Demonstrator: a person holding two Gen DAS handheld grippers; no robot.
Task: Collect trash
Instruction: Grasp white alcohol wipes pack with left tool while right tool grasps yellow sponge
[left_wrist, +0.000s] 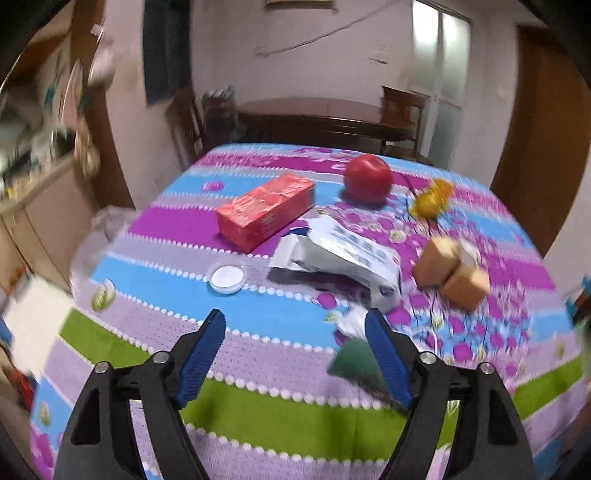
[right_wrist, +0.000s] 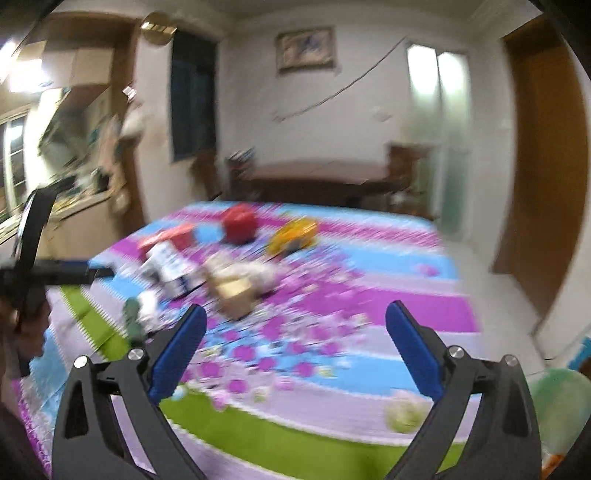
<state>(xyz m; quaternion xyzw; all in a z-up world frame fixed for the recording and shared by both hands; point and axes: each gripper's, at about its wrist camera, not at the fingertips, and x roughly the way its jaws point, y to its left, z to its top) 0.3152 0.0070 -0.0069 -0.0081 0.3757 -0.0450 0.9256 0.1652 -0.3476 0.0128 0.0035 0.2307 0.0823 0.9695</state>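
Left gripper (left_wrist: 295, 354): jaws spread wide over the striped tablecloth (left_wrist: 258, 417), nothing between them.
Right gripper (right_wrist: 295, 350): jaws wide apart too, empty, over bare cloth.
Nearest trash: a crumpled white scrap (left_wrist: 352, 323) and a dark green scrap (left_wrist: 354, 363), both just beside the left gripper's right finger.
White wrapper (left_wrist: 340, 260): a creased foil-like bag, ahead of the left gripper and a little right.
How it will handle: I judge the wrapper and scraps light, soft and springy; the wrapper likely slick. Pinch a raised fold or the open end, not the flat face.
Red carton (left_wrist: 264, 212): ahead and slightly left, lying flat; looks stiff and light if empty. Take it across its narrow sides.
Round lid (left_wrist: 227, 278): just ahead-left, flat on the cloth, hard to get under.
Tan boxes (left_wrist: 450, 271): ahead-right, two touching.
Not trash, I'd guess: red apple (left_wrist: 367, 179) and a yellow object (left_wrist: 432, 197), farthest ahead.
Edges: the cloth falls away left of the lid, where a clear plastic bag (left_wrist: 107, 225) hangs at the table's edge.
Open room: bare cloth under both grippers; the right view is blurred, so finer detail there cannot be told.
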